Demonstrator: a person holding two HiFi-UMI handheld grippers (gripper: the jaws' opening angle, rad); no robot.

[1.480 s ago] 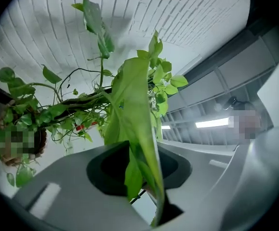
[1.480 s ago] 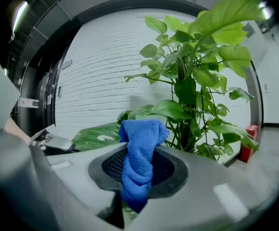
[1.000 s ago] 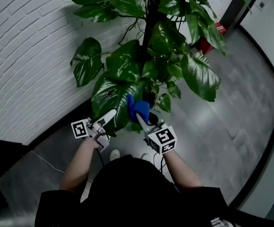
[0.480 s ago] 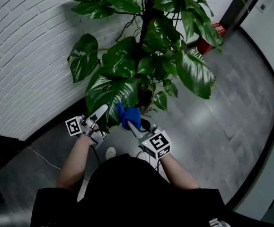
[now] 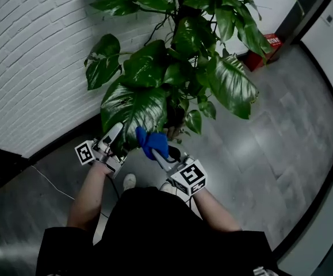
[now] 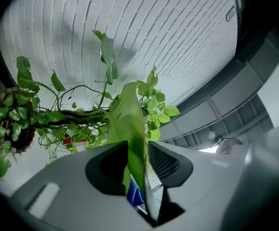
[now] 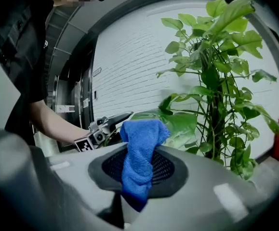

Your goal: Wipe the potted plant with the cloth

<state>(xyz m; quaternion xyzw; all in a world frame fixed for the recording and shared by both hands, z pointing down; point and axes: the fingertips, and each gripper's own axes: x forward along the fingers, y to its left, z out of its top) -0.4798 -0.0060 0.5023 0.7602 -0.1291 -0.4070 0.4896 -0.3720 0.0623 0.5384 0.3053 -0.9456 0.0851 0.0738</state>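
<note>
- Head view: the cloth (image 5: 149,142) has come back along the big leaf (image 5: 133,105) toward the person. It now sits at the leaf's near tip, no longer further up the blade.
- The right claw (image 5: 156,152) is clamped on the cloth. The right gripper view shows the blue fabric pinched between the jaws and bunched up above them, just in front of the leaf.
- The left claw (image 5: 115,131) is at the leaf's lower left edge, beside the cloth. Its jaws have just been opening.
- In the left gripper view the jaws stand a little apart with the leaf edge-on between them. They look to be letting go more than pinching.
- The plant (image 5: 189,36) stands on the floor by the brick wall, just ahead of both claws. Its upper leaves are well apart from the cloth.
- Judgement: the cloth at the tip and the loosening left claw suggest this leaf's stroke is about done.
- Many leaves remain, so the task looks far from finished.
- The next move probably calls for freeing this leaf fully, then steadying another one before the cloth meets it.
- Risk: a leaf let go while bent may spring and brush the cloth aside.
</note>
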